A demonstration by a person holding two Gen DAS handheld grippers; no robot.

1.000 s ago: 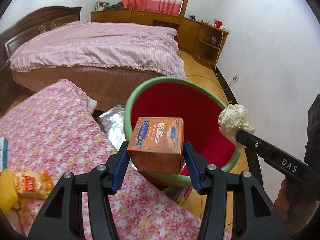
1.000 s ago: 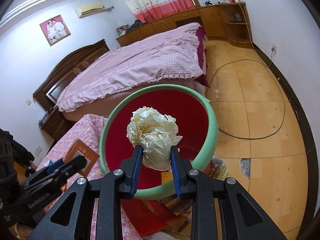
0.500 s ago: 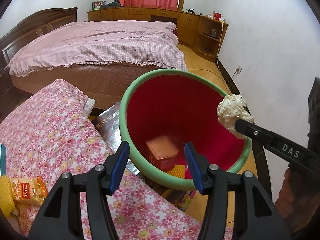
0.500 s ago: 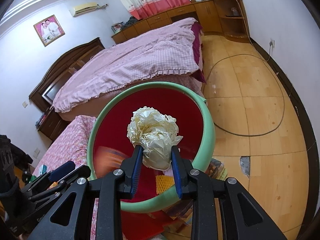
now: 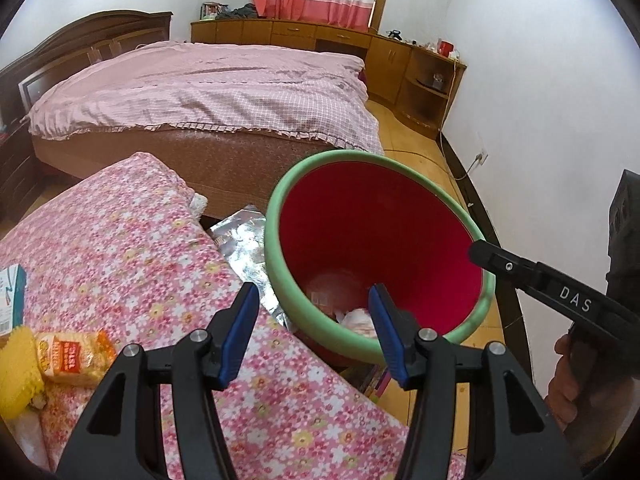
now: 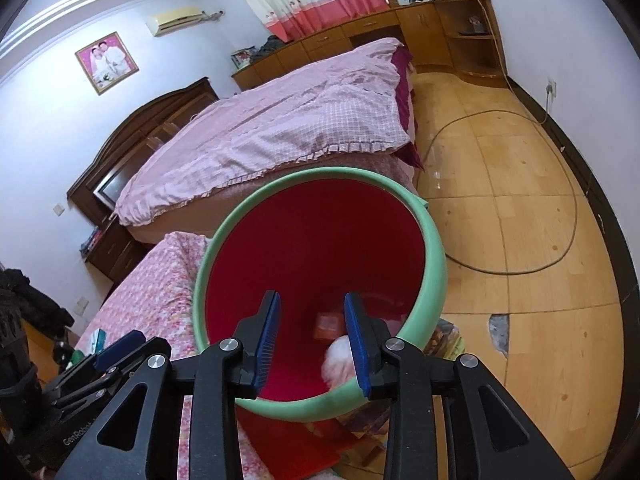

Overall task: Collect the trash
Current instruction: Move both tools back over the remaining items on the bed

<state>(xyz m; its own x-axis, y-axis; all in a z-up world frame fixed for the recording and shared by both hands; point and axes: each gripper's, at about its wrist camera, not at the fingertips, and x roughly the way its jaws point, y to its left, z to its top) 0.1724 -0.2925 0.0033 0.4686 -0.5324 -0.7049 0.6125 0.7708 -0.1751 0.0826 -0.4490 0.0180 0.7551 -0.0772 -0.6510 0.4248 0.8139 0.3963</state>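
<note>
A red bin with a green rim (image 5: 276, 216) (image 6: 434, 248) stands on the floor beside the flowered bed. An orange box (image 6: 329, 325) and a crumpled paper ball (image 6: 338, 360) (image 5: 358, 316) lie at its bottom. My left gripper (image 5: 314, 328) is open and empty, over the bin's near rim. My right gripper (image 6: 312, 342) is open and empty, above the bin's mouth; it also shows in the left wrist view (image 5: 532, 276) at the bin's right rim.
An orange snack packet (image 5: 74, 354), a yellow item (image 5: 16, 376) and a blue-white box (image 5: 12, 296) lie on the flowered cover (image 5: 120, 256). A silver foil bag (image 5: 244, 244) sits left of the bin. A large pink bed (image 5: 208, 88) and a floor cable (image 6: 520, 268) lie beyond.
The left gripper let go of the orange box, which fell into the bin. The right gripper then opened and the paper ball dropped into the bin.
</note>
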